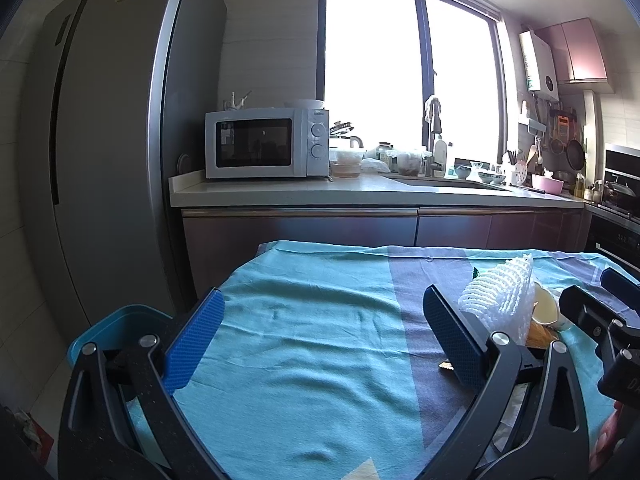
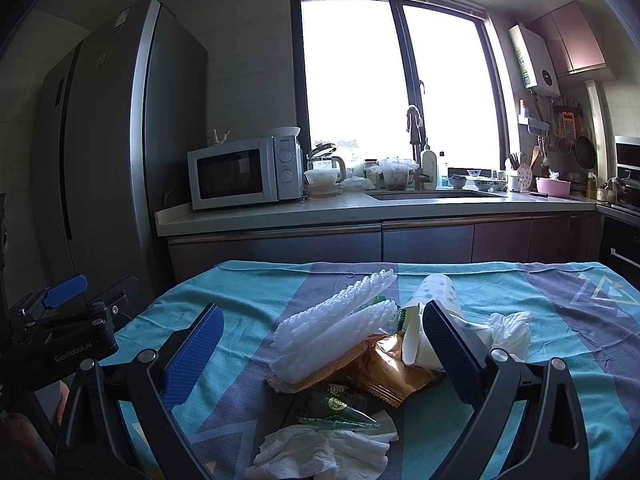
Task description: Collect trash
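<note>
Right wrist view shows the right gripper [image 2: 322, 336] with its jaws spread wide and holding nothing, poised over a heap of trash in the lower centre of the frame. The heap lies on a teal and purple tablecloth [image 2: 560, 320]: white foam netting [image 2: 340, 320], a tipped paper cup [image 2: 432, 320] against the right finger, a brown wrapper [image 2: 384, 368], a green packet [image 2: 340, 408], and crumpled tissues [image 2: 320, 452] at the bottom edge. Left wrist view shows the left gripper [image 1: 322, 320], jaws also wide apart and empty, above bare cloth in the centre, with the foam netting [image 1: 500, 292] at the right of the frame, just past its right finger. A blue bin [image 1: 120, 324] sits at lower left, beside the table.
</note>
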`<state>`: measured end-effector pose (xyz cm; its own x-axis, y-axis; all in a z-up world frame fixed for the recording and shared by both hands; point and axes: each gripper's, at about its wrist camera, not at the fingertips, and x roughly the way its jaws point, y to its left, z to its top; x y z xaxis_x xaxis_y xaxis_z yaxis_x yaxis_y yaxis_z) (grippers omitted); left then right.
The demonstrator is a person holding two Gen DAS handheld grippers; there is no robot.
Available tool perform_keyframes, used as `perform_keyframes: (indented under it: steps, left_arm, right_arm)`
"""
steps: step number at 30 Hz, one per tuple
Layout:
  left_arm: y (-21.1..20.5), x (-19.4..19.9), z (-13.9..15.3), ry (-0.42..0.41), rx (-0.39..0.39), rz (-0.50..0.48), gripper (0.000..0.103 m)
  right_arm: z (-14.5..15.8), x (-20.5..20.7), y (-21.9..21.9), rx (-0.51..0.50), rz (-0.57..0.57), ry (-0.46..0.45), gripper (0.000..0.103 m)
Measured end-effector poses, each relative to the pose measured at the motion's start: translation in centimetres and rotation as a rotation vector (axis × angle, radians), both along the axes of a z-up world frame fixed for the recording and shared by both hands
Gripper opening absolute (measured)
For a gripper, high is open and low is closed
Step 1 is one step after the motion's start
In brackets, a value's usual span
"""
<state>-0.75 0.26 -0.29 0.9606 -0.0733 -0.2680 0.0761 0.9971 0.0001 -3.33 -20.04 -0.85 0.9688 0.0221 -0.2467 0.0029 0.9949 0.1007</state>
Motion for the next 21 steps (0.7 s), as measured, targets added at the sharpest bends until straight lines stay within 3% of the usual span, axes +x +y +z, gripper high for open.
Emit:
perform_keyframes:
  steps: [13, 21]
  left_arm:
    - [-1.1, 0.9, -0.6, 0.037, 0.024, -0.048, 0.098]
    - [-3.7, 2.2, -1.7, 0.111, 0.071, -0.228, 0.098]
  right_arm:
    - [-0.3, 0.5, -0.9, 0.015, -0.014, 0.032, 0.096]
    - [-1.1, 2.2, -4.0, 0.052, -0.076, 0.125, 0.096]
